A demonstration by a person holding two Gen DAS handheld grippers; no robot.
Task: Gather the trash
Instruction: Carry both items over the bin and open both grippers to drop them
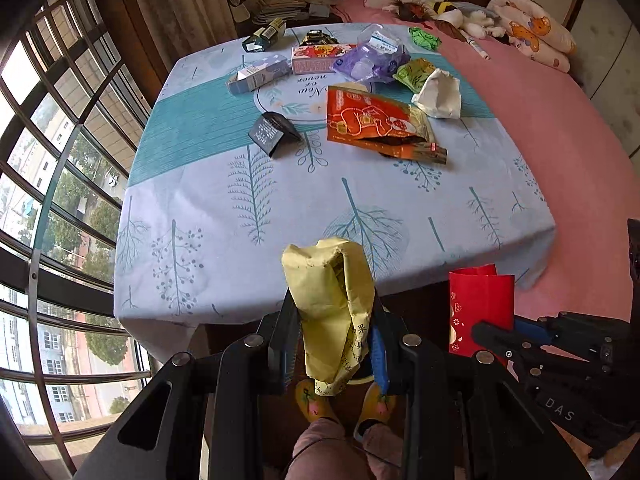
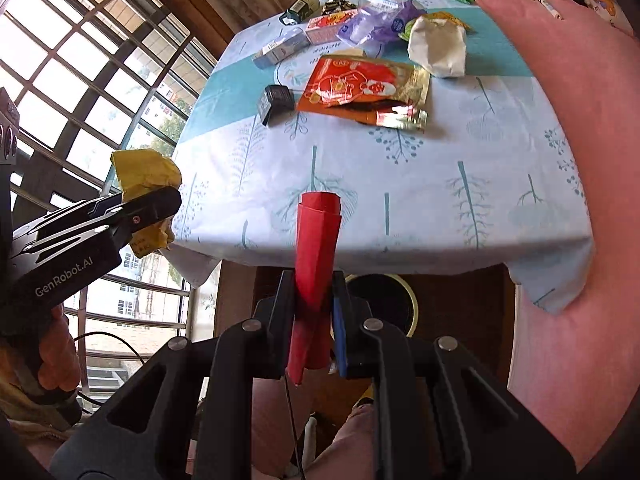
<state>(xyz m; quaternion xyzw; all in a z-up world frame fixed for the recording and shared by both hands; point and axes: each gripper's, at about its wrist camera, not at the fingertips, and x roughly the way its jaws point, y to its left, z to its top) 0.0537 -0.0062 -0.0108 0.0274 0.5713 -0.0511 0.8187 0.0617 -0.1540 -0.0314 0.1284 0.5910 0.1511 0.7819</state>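
Both my grippers hold paper trash off the near edge of the table.

Left wrist view: my left gripper (image 1: pixel 334 336) is clamped on a crumpled yellow paper wrapper (image 1: pixel 330 280), with my right gripper (image 1: pixel 494 338) beside it pinching a folded red envelope (image 1: pixel 480 300); an orange snack bag (image 1: pixel 374 122) lies on the tablecloth (image 1: pixel 280 200).
Right wrist view: my right gripper (image 2: pixel 312 312) squeezes the upright red envelope (image 2: pixel 316 248) above a round bin (image 2: pixel 384 300); the yellow wrapper (image 2: pixel 144 172) sits in the left gripper (image 2: pixel 154 210) near the window.

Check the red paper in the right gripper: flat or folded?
Folded: the red paper shows doubled layers at its top, pinched in the right gripper.
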